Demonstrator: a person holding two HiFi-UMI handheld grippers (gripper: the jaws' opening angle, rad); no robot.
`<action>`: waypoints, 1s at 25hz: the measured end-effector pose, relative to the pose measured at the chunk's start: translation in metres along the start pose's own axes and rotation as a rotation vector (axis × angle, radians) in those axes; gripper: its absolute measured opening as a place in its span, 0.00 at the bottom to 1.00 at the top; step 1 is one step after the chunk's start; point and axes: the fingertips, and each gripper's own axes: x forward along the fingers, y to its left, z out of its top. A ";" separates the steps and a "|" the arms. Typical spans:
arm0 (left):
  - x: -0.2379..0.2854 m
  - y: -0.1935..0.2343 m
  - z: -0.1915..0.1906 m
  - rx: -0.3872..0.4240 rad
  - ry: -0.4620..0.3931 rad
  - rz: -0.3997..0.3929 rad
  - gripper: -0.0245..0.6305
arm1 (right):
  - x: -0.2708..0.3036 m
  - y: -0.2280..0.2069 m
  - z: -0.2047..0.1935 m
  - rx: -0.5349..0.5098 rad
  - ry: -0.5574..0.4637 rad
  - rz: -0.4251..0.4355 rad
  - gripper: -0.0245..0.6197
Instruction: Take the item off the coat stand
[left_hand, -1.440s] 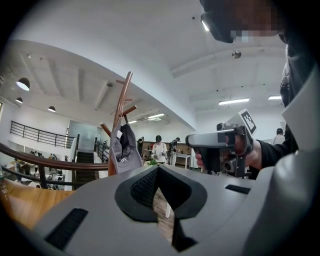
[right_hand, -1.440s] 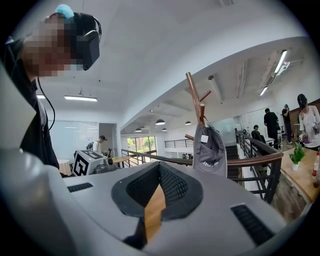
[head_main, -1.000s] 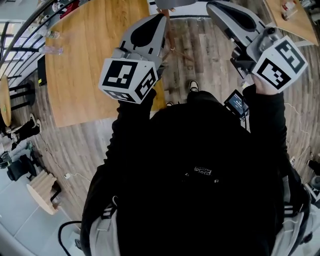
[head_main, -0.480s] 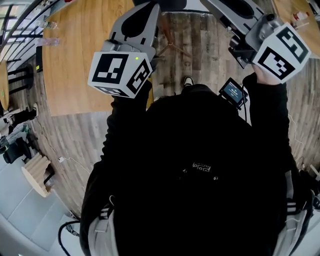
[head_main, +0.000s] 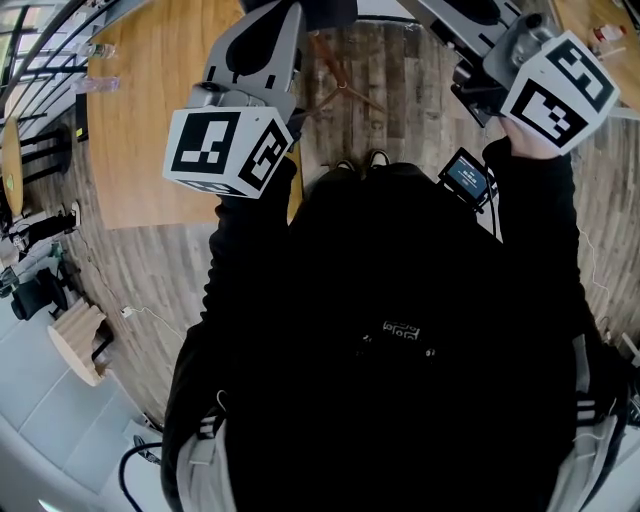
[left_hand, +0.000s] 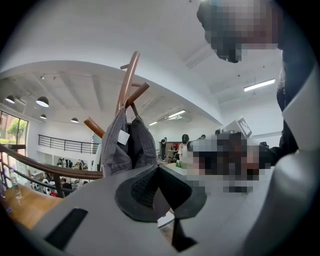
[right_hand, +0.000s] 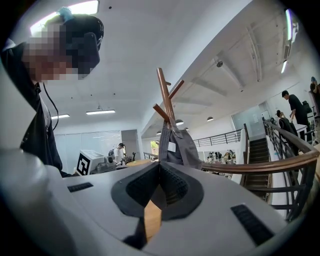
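Jaws pressed together on nothing, the left gripper (left_hand: 157, 172) has the grey cloth item (left_hand: 127, 145), hanging long-axis down from a peg of the wooden coat stand (left_hand: 127, 80), at eleven o'clock ahead of its tips, probably nearer than to the equally closed, empty right gripper (right_hand: 159, 170), which sees it at one o'clock.

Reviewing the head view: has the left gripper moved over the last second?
Yes. The left gripper has drifted leftward, further over the wooden table and away from the coat stand's legs on the floor.
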 end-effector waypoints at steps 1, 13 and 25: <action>-0.001 0.002 0.001 0.000 -0.002 0.003 0.04 | 0.002 0.001 0.000 -0.001 0.002 0.002 0.06; -0.014 0.025 0.024 -0.012 -0.062 0.005 0.04 | 0.009 0.011 0.019 -0.026 0.000 -0.036 0.06; -0.013 0.033 0.038 -0.005 -0.085 -0.029 0.04 | 0.007 0.013 0.036 -0.057 -0.005 -0.096 0.06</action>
